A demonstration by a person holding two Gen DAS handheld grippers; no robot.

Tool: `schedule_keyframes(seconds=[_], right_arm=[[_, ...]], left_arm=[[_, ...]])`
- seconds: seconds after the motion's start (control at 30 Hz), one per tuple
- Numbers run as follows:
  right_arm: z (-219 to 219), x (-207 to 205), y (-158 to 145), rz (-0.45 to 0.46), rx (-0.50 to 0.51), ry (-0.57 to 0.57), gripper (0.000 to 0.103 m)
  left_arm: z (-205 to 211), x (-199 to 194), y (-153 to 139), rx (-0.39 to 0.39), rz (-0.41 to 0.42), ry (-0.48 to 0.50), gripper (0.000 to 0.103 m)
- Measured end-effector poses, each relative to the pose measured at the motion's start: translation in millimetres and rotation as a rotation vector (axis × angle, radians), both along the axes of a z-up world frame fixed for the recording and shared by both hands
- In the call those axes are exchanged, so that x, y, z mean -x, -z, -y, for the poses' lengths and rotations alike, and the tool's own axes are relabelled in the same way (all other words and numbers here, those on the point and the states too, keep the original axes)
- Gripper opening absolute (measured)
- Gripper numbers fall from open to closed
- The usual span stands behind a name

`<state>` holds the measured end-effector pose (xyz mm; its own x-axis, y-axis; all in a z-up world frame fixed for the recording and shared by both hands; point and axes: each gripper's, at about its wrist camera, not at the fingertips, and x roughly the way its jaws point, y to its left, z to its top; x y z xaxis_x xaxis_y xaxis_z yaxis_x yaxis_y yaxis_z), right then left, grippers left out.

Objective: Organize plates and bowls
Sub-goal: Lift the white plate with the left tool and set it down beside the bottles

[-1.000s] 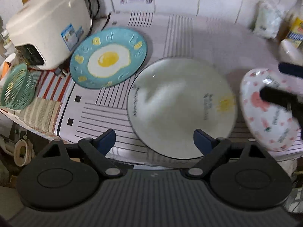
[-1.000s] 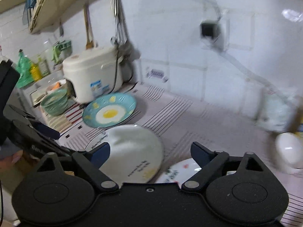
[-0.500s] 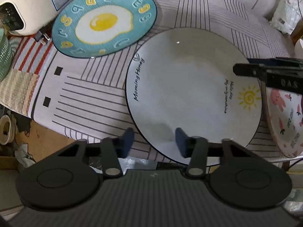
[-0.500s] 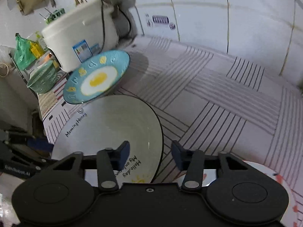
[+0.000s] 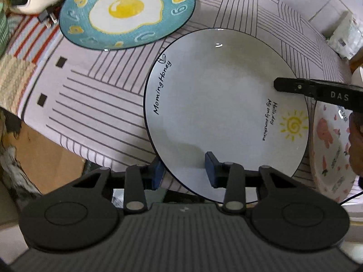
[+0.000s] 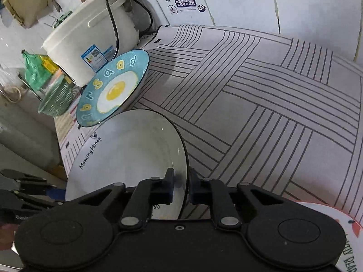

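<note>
A white plate (image 5: 222, 104) (image 6: 131, 149) with "Morning Honey" lettering and a yellow sun lies on the striped cloth, its near edge over the counter's front. My left gripper (image 5: 185, 172) is shut on that near rim, one pad under the edge and the other on the plate's face. My right gripper (image 6: 182, 187) is shut on the plate's opposite rim, and shows as a black bar (image 5: 317, 91) in the left wrist view. A blue fried-egg plate (image 5: 127, 13) (image 6: 113, 88) sits behind it. A pink-patterned plate (image 5: 331, 149) (image 6: 347, 238) lies to the right.
A white rice cooker (image 6: 90, 36) with its cord stands at the back left, touching the blue plate. A green mesh basket (image 6: 56, 99) sits beside it. A white bag (image 5: 344, 38) lies at the back right. A hand (image 5: 356, 140) holds the right gripper.
Both grippers came down to the white plate with their jaws closing from wide. The left settled on the near rim half a second ago; the right then pinched the far rim.
</note>
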<state>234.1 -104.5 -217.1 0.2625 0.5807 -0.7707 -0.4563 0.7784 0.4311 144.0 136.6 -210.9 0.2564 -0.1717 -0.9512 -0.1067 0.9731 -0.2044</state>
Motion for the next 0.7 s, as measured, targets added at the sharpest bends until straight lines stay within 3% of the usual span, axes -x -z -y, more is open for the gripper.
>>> schedule_keyframes(seconds=[0.23, 0.7], right_arm=[[14.8, -3.5, -16.0, 0.027, -0.029, 0.009, 0.016], [81.8, -24.9, -39.2, 0.099, -0.031, 0.193, 0.016]], left_arm=[[4.3, -15.9, -2.5, 0.094, -0.025, -0.007, 0.037], [48.6, -113.7, -27.5, 0.057, 0.097, 0.13, 0.037]])
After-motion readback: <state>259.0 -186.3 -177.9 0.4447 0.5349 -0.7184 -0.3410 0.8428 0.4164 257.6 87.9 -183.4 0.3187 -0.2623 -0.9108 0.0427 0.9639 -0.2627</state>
